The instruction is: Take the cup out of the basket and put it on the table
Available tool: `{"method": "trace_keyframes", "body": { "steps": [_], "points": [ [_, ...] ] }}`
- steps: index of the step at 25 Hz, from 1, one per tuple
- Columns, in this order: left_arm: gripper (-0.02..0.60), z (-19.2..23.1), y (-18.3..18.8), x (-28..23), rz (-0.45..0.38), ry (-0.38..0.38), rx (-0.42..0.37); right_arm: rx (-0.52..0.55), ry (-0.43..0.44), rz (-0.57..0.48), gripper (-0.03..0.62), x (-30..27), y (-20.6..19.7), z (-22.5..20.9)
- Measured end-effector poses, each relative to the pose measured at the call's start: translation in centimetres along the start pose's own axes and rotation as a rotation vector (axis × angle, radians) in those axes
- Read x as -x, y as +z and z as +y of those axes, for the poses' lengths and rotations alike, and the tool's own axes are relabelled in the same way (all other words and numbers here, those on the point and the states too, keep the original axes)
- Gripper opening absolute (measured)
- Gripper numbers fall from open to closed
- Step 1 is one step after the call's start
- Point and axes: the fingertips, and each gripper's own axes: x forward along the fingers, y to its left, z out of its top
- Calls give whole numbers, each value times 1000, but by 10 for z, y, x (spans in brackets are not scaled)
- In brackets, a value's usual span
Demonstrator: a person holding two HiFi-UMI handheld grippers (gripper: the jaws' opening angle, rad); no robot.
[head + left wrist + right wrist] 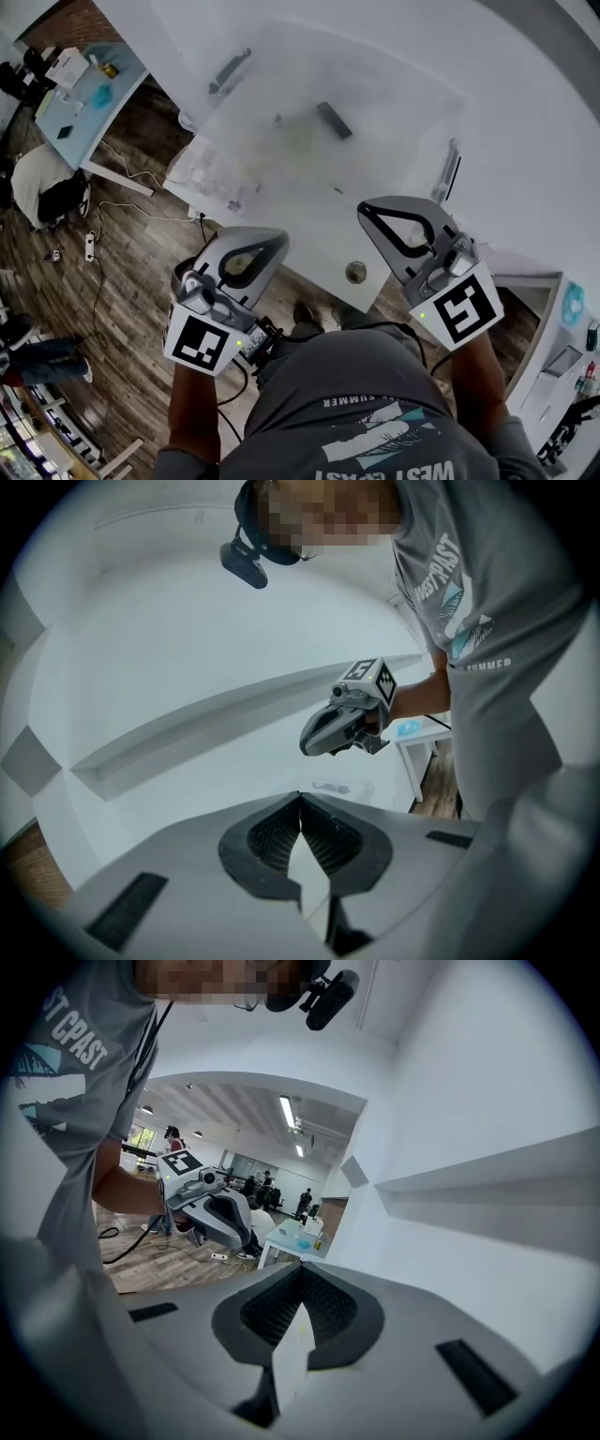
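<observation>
A see-through basket with grey handles stands on the white table; a small dark object shows inside it. Faint clear items lie by its left side, and I cannot make out a cup for sure. My left gripper is shut and empty, held above the table's near edge. My right gripper is also shut and empty, just short of the basket. In the left gripper view my left gripper faces the right gripper; in the right gripper view my right gripper faces the left gripper.
A round grommet sits in the table near its front edge. On the wood floor to the left are cables and a power strip, a small table and a seated person. A shelf unit stands at the right.
</observation>
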Motion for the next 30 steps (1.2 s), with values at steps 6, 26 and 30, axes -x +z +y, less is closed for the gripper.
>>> {"method": "trace_keyframes", "body": {
  "steps": [6, 26, 30],
  "points": [
    [9, 19, 3, -40, 65, 67, 25, -5, 78, -53, 11, -13, -14, -47],
    [9, 77, -81, -53, 114, 176, 175, -73, 308, 332, 40, -224, -190, -104],
    [9, 84, -106, -55, 112, 177, 213, -59, 379, 477, 82, -258, -240, -92]
  ]
}}
